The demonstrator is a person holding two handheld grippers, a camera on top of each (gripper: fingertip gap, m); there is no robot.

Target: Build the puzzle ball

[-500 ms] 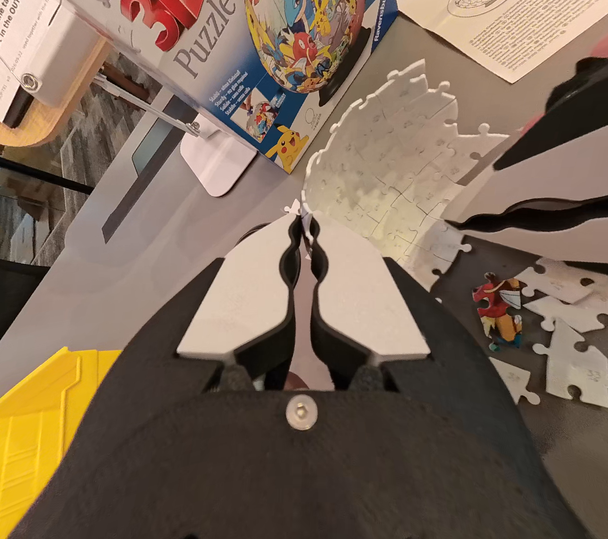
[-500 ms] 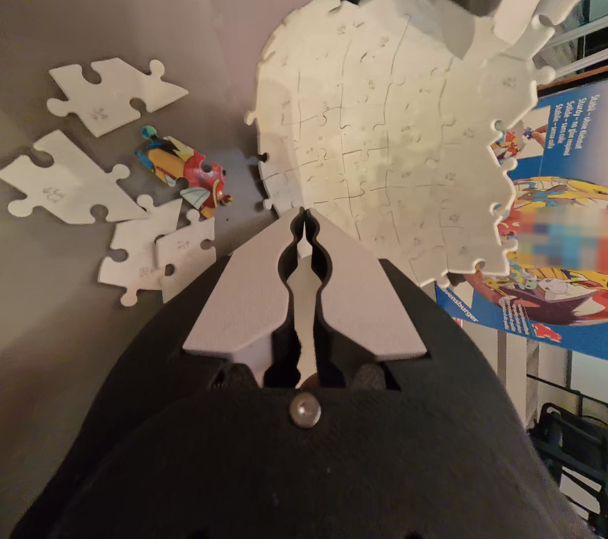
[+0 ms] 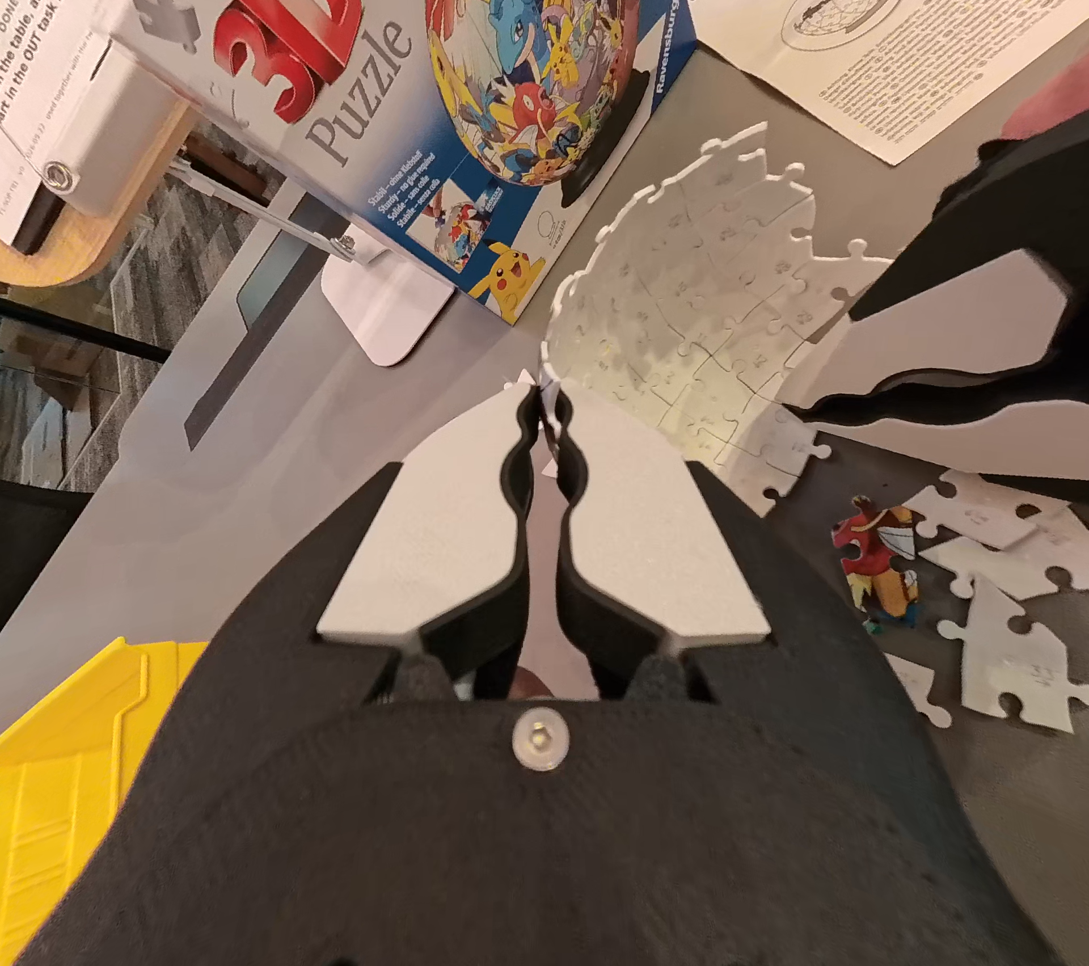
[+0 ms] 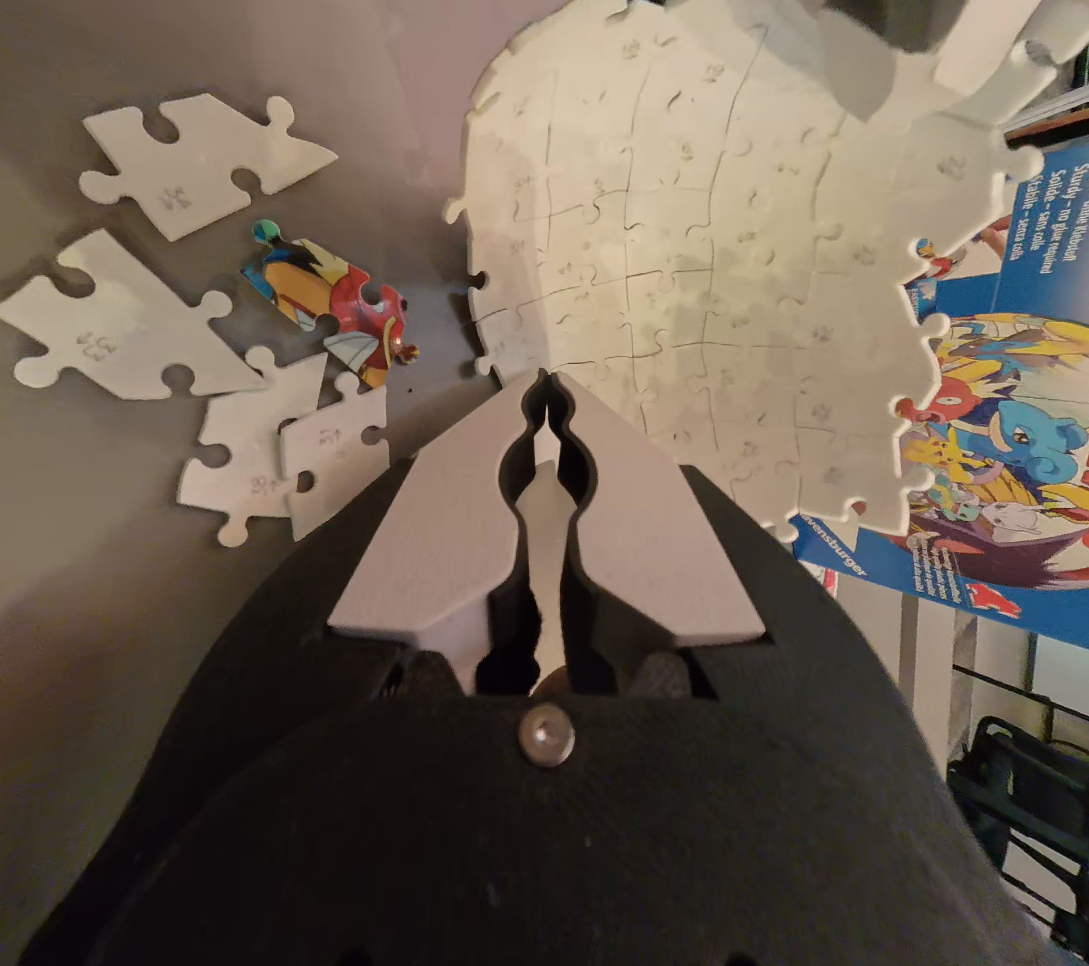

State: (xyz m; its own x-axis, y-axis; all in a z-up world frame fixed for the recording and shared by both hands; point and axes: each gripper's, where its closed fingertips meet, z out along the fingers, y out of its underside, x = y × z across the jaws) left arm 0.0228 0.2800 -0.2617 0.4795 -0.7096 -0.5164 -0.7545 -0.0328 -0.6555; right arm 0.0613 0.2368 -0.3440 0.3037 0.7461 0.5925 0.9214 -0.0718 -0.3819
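The half-built puzzle ball is a curved white shell (image 3: 695, 301) of joined pieces, seen from its blank inner side; it also shows in the right wrist view (image 4: 707, 260). My left gripper (image 3: 545, 398) is shut on the shell's left rim. My right gripper (image 4: 548, 381) is shut on the shell's opposite rim, and in the left wrist view it (image 3: 943, 348) shows on the right. Both hold the shell just above the grey table. Several loose white pieces (image 4: 194, 160) and one coloured piece (image 4: 342, 301) lie face down or face up beside the shell.
The puzzle box (image 3: 412, 83) stands right behind the shell. A printed instruction sheet (image 3: 884, 24) lies at the back right. A yellow bin (image 3: 71, 761) sits at the near left. The table edge (image 3: 206, 378) runs on the left, by a white stand foot (image 3: 383, 307). Across from one pair of fingers to the other is roughly 10 centimetres. Between my right fingertips and the coloured piece (image 4: 342, 301) there is roughly 6 centimetres. My left wrist view (image 3: 870, 560) looks at it from another angle.
Both grippers keep their hold on the shell. The left wrist view has tilted slightly, so the box sits a little lower in it. The loose pieces have not moved.
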